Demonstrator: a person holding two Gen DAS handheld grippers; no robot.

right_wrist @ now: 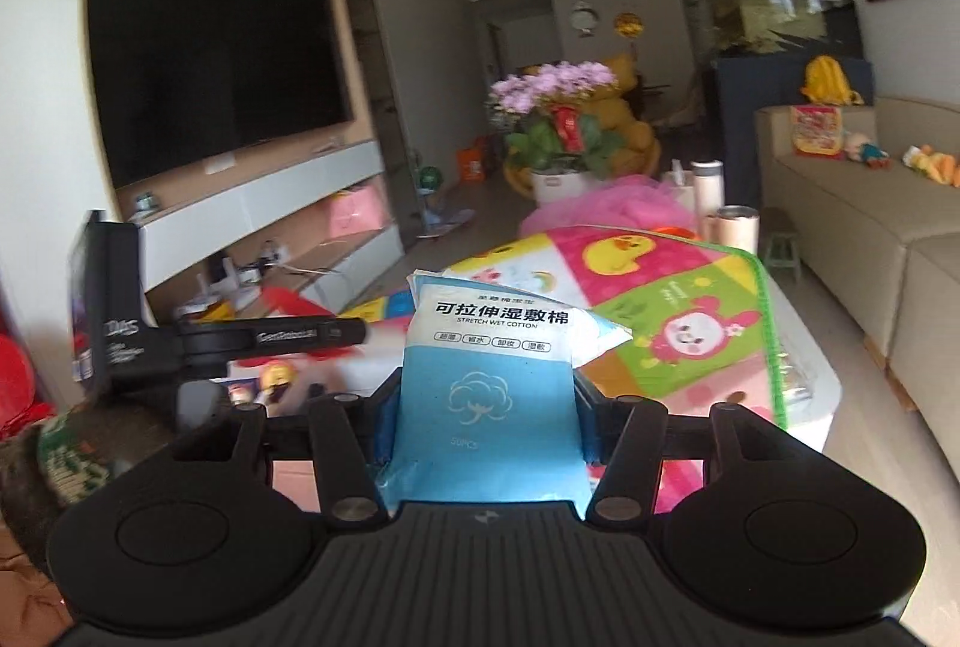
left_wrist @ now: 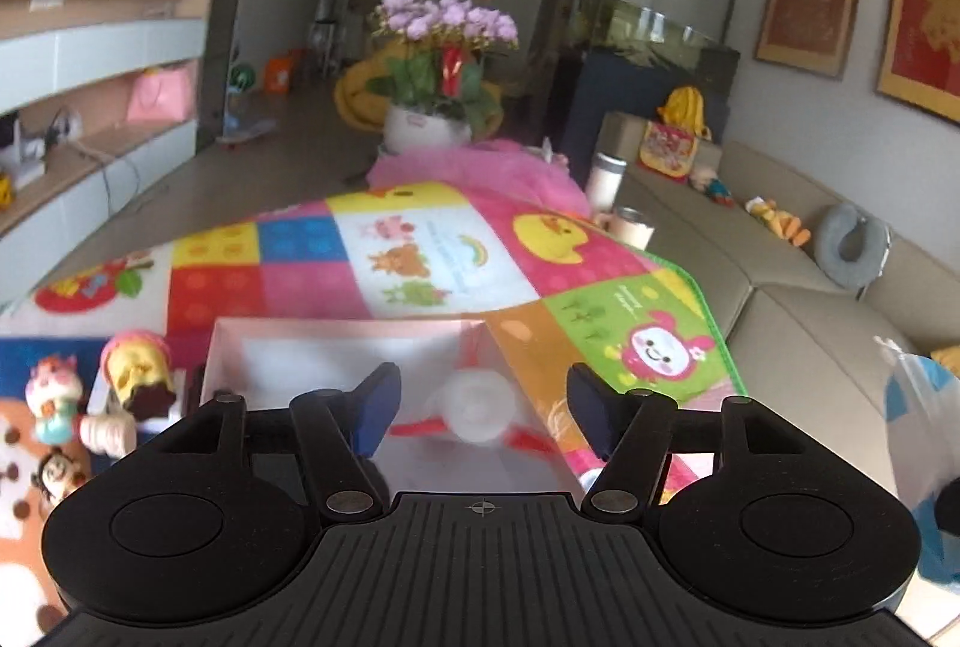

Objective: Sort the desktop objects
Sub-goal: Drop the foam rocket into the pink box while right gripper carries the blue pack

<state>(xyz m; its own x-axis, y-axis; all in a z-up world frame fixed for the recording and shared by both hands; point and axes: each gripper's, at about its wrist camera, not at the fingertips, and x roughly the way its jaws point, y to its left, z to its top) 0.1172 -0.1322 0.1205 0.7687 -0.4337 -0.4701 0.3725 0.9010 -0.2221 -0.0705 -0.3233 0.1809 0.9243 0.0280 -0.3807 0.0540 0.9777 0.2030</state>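
My left gripper (left_wrist: 485, 407) hangs open over a white open box (left_wrist: 336, 341) on the colourful play mat (left_wrist: 420, 251). Below the gap between its blue pads lies a blurred white round thing with red strips (left_wrist: 474, 407), inside the box and not gripped. Small toy figurines (left_wrist: 135, 377) stand left of the box. My right gripper (right_wrist: 486, 419) is shut on a blue and white pack of wet cotton pads (right_wrist: 486, 383), held upright above the mat (right_wrist: 678, 311). The same pack shows at the right edge of the left wrist view (left_wrist: 924, 419).
A flower pot (left_wrist: 426, 125), pink cloth (left_wrist: 480, 167) and two cups (left_wrist: 630, 227) stand at the table's far end. A beige sofa (left_wrist: 810, 299) runs along the right. Black gear with a bar (right_wrist: 198, 341) and a patterned sleeve (right_wrist: 66, 461) sit left of my right gripper.
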